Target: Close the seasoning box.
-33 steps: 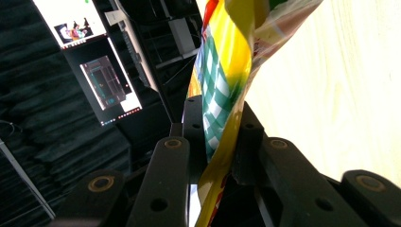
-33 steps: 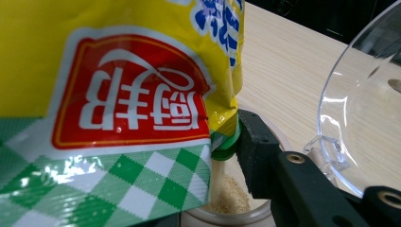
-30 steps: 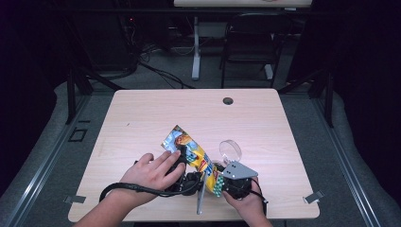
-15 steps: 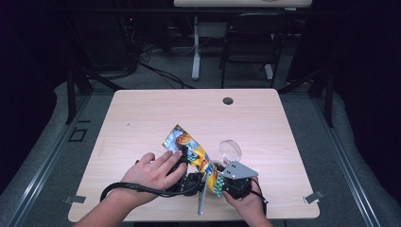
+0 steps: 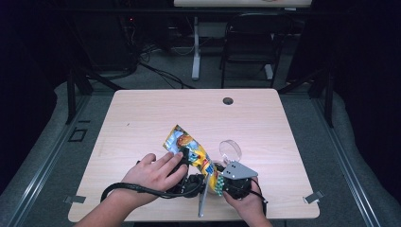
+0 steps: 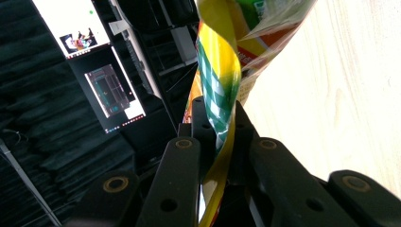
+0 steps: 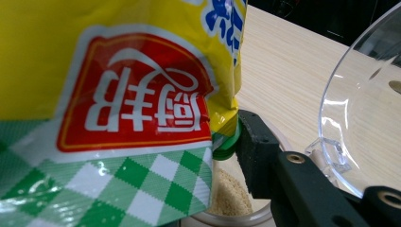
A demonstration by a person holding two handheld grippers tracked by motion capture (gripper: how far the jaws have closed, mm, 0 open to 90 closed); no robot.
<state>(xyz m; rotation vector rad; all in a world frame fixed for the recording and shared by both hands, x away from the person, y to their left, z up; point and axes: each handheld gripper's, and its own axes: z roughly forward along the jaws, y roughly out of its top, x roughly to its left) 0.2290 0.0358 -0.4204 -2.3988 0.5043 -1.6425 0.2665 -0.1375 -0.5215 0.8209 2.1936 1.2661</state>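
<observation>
The packet (image 5: pixel 191 152) is glossy plastic film, crinkled, printed yellow, red and green. The lid (image 7: pixel 364 113) is clear, smooth, shiny plastic; the container (image 7: pixel 231 208) beneath looks like translucent plastic holding coarse beige granules. Black gripper jaws look matt, like hard plastic. The tabletop (image 5: pixel 265 123) is pale wood-grain laminate, smooth and matt.

Yellow packet (image 7: pixel 118 94), red label, green-white checks

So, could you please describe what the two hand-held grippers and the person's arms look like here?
Both are black. The left hand-held gripper trails a thick black cable; its black jaws carry round rivets. The right hand-held gripper bears a grey three-cornered plate. The forearms are bare, with no sleeves visible.
</observation>
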